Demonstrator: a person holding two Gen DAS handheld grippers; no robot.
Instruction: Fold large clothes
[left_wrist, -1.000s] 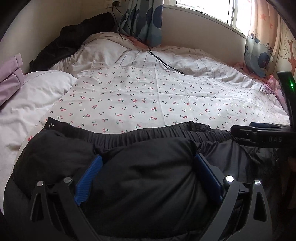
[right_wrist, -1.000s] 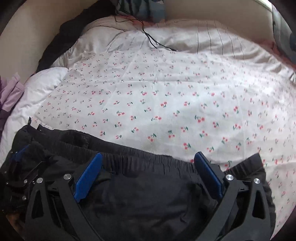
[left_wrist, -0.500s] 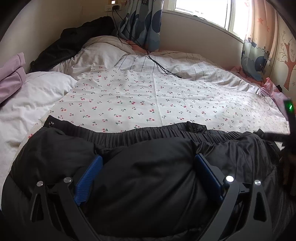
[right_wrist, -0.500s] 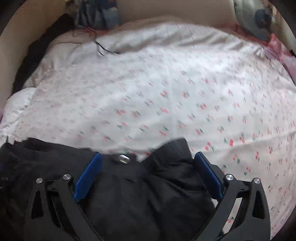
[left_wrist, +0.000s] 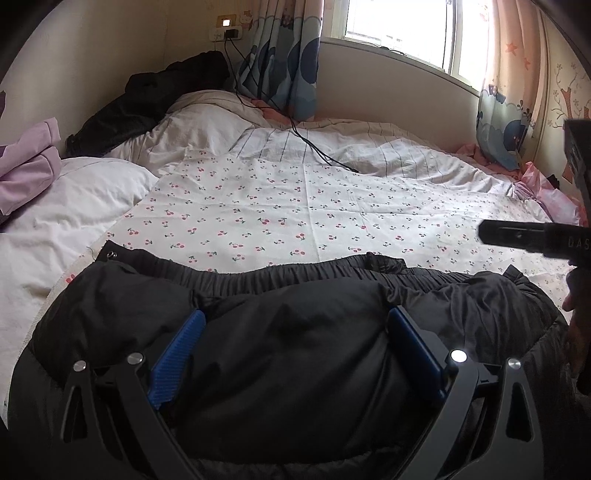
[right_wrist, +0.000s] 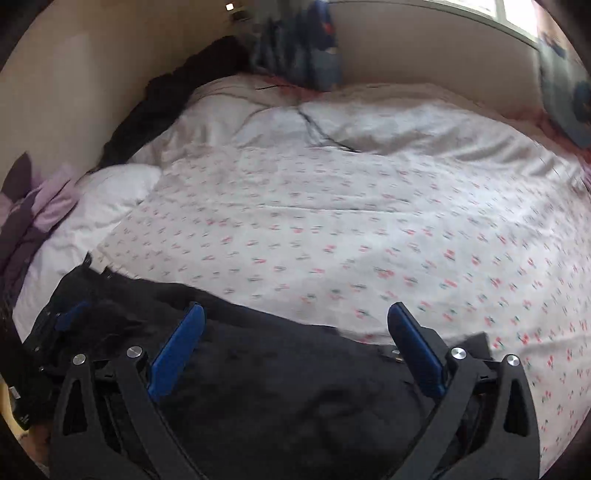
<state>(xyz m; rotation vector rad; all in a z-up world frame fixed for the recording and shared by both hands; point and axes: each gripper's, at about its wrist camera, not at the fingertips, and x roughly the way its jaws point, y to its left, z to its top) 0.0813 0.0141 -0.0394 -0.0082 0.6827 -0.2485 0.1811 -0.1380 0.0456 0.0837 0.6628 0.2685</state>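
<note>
A black padded garment (left_wrist: 295, 354) with an elastic waistband (left_wrist: 280, 275) lies bunched across the near edge of the bed. My left gripper (left_wrist: 295, 314) is open, its blue fingers (left_wrist: 177, 350) pressed down on either side of a thick fold of the garment. In the right wrist view, which is blurred by motion, my right gripper (right_wrist: 295, 306) is open above the garment (right_wrist: 277, 387), with nothing between its fingers. The right gripper (left_wrist: 535, 240) also shows at the right edge of the left wrist view, held above the garment's right end. The left gripper (right_wrist: 62, 321) shows at the far left.
The cherry-print sheet (left_wrist: 314, 206) covers the middle of the bed. A white pillow (left_wrist: 66, 206) and purple clothes (left_wrist: 26, 166) lie at the left. Black clothes (left_wrist: 147, 99) and a black cable (left_wrist: 310, 147) are at the back. A person's hand (left_wrist: 576, 302) is at the right.
My right gripper has moved from the garment's right corner and lifted, its view swinging back toward the left. My left gripper stays on the fold, tilted up slightly.
</note>
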